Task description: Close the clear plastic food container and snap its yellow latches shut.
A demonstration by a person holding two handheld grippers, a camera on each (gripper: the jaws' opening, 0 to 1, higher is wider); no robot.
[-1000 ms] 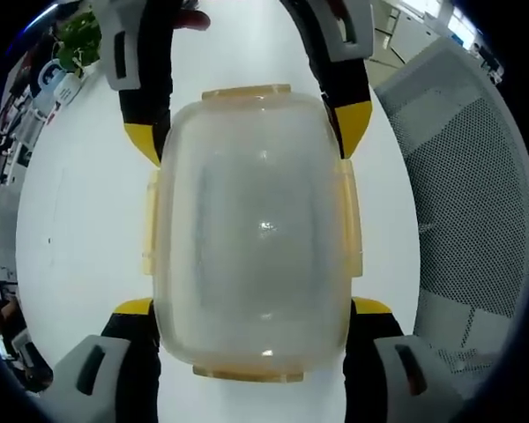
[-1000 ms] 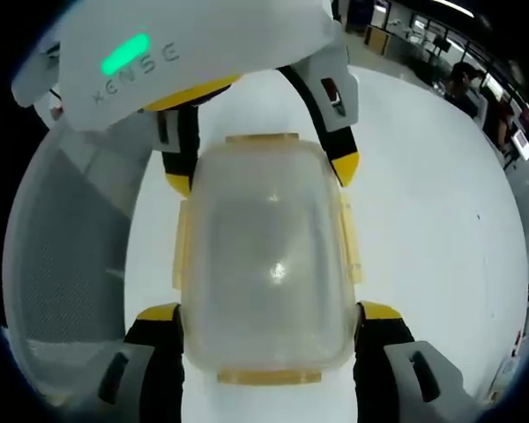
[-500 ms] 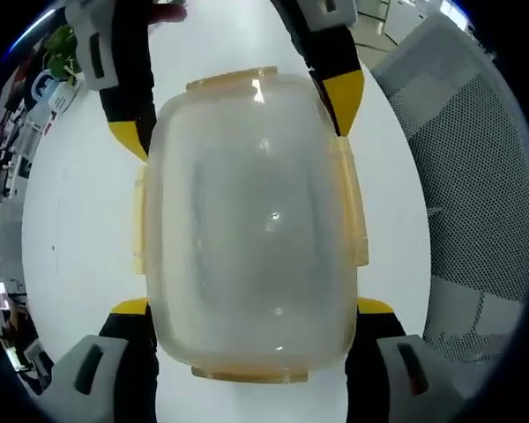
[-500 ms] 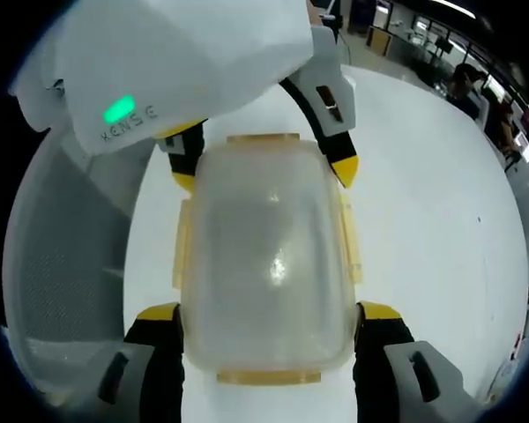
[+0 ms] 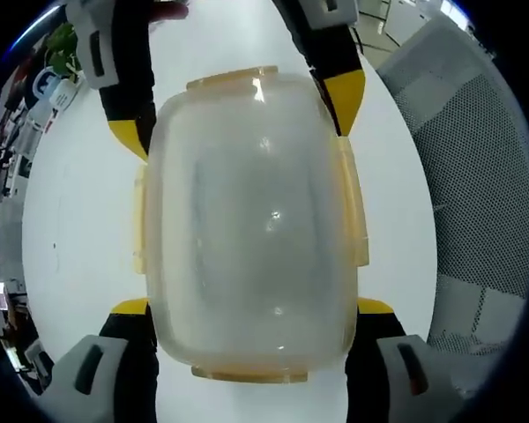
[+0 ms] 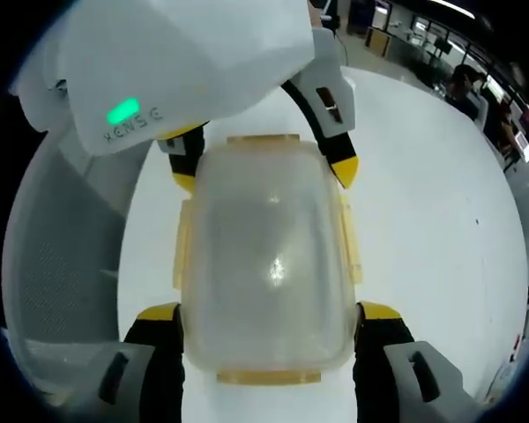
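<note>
Left gripper (image 5: 251, 304) jaws straddle clear rounded plastic food container (image 5: 251, 220), contact unclear | right gripper (image 6: 266, 308) same from opposite end | container on white table (image 5: 79, 229), lid on, yellow latches (image 5: 360, 211) along edges | latch state hard to tell, contents hazy

clear container (image 5: 251, 229), yellow latches (image 5: 355, 211), white table (image 5: 70, 220), grey mesh chair (image 5: 480, 176).

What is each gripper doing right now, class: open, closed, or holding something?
Left gripper: shut on the clear container, one jaw on each side.
Right gripper: shut on the same container, from the opposite end.
</note>
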